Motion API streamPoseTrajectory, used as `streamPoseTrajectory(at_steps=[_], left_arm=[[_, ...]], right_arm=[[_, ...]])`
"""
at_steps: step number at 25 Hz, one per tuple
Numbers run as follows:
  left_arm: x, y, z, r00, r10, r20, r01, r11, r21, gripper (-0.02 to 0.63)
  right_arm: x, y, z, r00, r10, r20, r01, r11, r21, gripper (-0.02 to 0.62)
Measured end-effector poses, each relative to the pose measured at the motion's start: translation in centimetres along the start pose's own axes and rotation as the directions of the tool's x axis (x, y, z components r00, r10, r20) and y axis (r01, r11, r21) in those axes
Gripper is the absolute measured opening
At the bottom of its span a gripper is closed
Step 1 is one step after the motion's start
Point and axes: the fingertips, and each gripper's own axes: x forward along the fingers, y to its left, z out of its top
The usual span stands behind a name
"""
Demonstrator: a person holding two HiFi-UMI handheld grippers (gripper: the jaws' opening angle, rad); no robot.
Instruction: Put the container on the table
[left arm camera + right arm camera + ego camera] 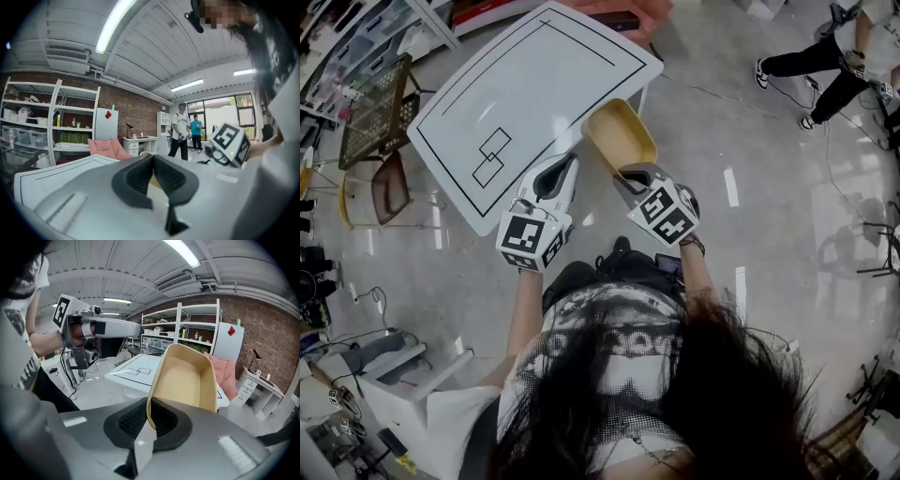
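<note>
A shallow yellow container (621, 136) hangs tilted just off the near right corner of the white table (534, 84), which has black lines and two squares marked on it. My right gripper (630, 174) is shut on the container's near rim. In the right gripper view the container (185, 376) stands on edge between the pads of the right gripper (149, 401), with the table (136, 371) beyond it. My left gripper (569, 161) floats beside it at the table's near edge. Seen in its own view, the left gripper (153, 158) has its pads together and holds nothing.
A dark wire rack (375, 112) and a chair (389, 187) stand left of the table. One person (825, 66) is at the far right, and two people (180, 129) stand by the windows. Shelving (51, 126), a pink chair (105, 147) and a desk line the brick wall.
</note>
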Motion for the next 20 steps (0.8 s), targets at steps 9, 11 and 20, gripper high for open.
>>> streamPoseTrajectory(at_steps=[9, 11, 20], left_arm=[[4.0, 0.2, -0.8, 0.999, 0.031, -0.042, -0.031, 1.0, -0.006, 0.0], [4.6, 0.0, -0.8, 0.998, 0.036, -0.048, -0.036, 0.999, -0.008, 0.0], [6.4, 3.2, -2.4, 0.996, 0.044, -0.083, -0.047, 0.999, -0.027, 0.0]], right_arm=[[1.3, -3.1, -1.4, 0.998, 0.055, -0.003, -0.056, 0.998, -0.01, 0.025], [1.3, -3.6, -1.6, 0.998, 0.065, -0.001, -0.065, 0.998, -0.011, 0.025], [4.3, -5.7, -1.3, 0.996, 0.087, -0.018, -0.088, 0.996, -0.015, 0.025]])
